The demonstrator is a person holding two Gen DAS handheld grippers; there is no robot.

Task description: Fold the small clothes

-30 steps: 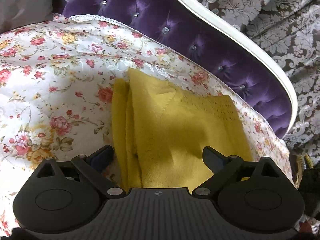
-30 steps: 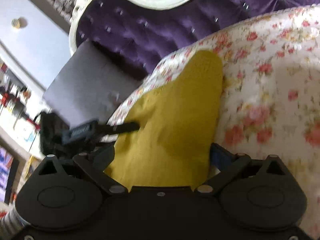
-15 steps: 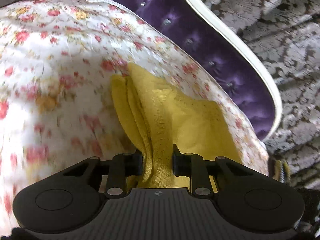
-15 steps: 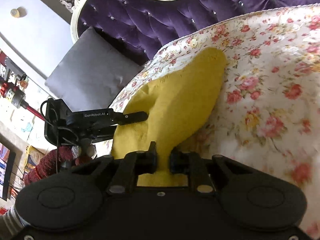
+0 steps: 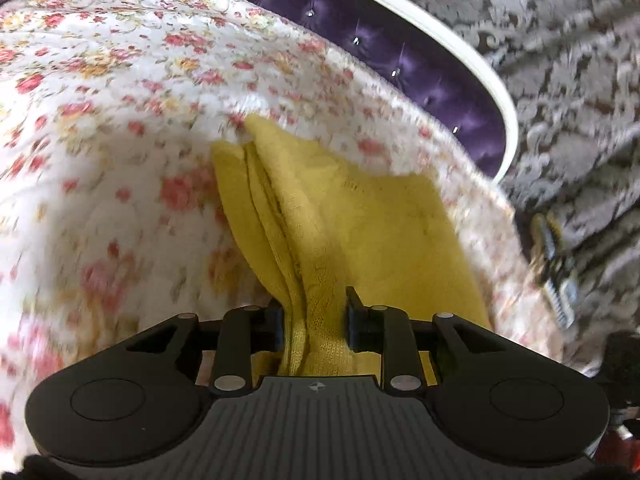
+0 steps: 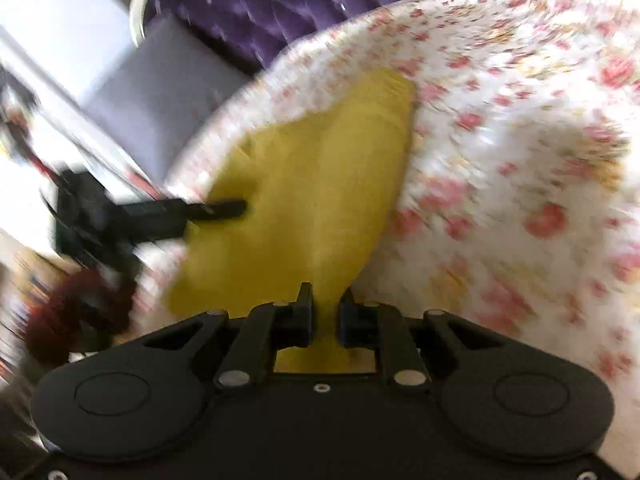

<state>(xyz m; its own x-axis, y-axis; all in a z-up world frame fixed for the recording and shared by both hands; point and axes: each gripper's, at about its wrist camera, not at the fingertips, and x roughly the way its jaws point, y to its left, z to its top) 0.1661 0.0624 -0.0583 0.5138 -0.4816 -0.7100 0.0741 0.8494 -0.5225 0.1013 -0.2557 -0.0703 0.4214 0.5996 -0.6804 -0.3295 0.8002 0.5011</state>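
Observation:
A yellow knit garment [image 5: 360, 232] lies partly folded on a floral bedspread [image 5: 120, 120]. My left gripper [image 5: 315, 320] is shut on the garment's near edge, with bunched layers between its jaws. In the right wrist view the same yellow garment [image 6: 320, 184] stretches away from my right gripper [image 6: 325, 312], which is shut on another part of its near edge. The left gripper also shows in the right wrist view [image 6: 216, 210], reaching onto the garment from the left. Both views are blurred by motion.
A purple tufted headboard [image 5: 400, 60] with a white frame curves behind the bed. A grey pillow [image 6: 160, 96] leans at the bed's end. Patterned grey wallpaper [image 5: 560, 60] lies beyond. Cluttered items sit off the bed's edge [image 6: 80, 304].
Both grippers went from open around the garment's edge to shut on it. Both have since moved with the cloth, which is lifted and pulled; the views are now blurred.

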